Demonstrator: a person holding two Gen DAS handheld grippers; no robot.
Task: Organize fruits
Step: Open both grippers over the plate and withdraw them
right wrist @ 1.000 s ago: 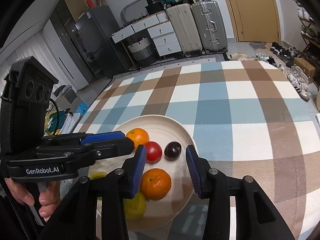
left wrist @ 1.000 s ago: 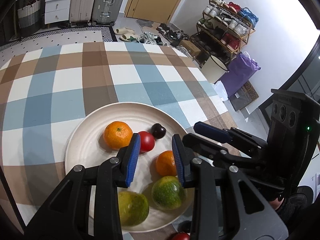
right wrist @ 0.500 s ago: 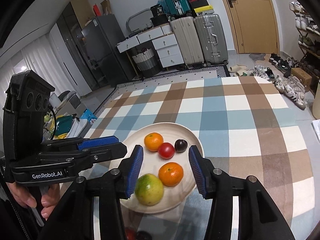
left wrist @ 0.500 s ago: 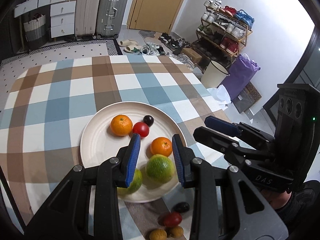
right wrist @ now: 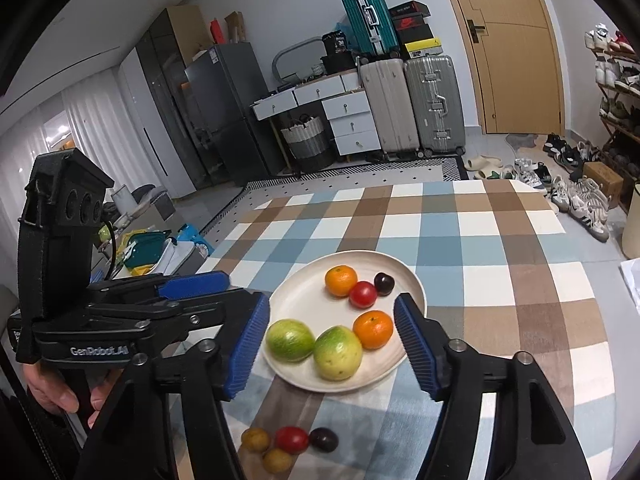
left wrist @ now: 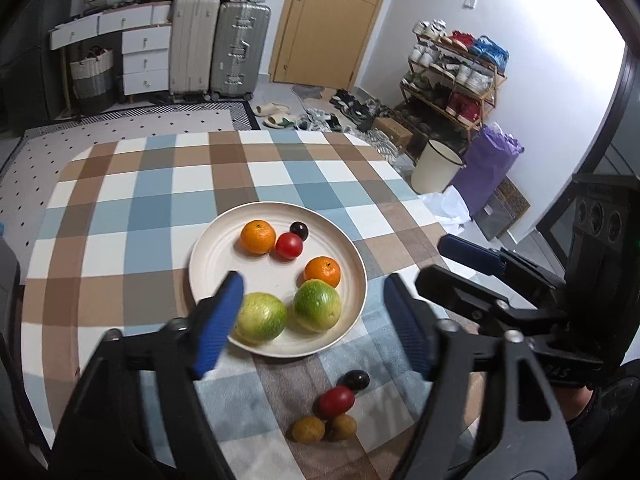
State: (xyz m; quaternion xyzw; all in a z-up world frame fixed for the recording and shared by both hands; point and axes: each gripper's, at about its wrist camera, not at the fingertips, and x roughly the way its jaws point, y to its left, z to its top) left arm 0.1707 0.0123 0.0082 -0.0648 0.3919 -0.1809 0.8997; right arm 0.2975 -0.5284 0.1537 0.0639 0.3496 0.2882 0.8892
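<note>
Tools, left (left wrist: 312,324) and right (right wrist: 332,344), are opening, empty; six fruits fill the plate (left wrist: 208,256), four small ones (left wrist: 332,412) wait on the tabletop (left wrist: 140,208).

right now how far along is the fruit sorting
Done: six fruits sit on the plate, including two oranges and two green fruits. In hand: nothing; both tongs, left and right, are opening and empty. Left: four small fruits on the tablecloth near the plate.

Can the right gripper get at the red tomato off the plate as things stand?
Probably yes. The right gripper is empty, jaws opening, and the red tomato lies bare on the cloth below it, though a dark fruit and brown fruits crowd it.
</note>
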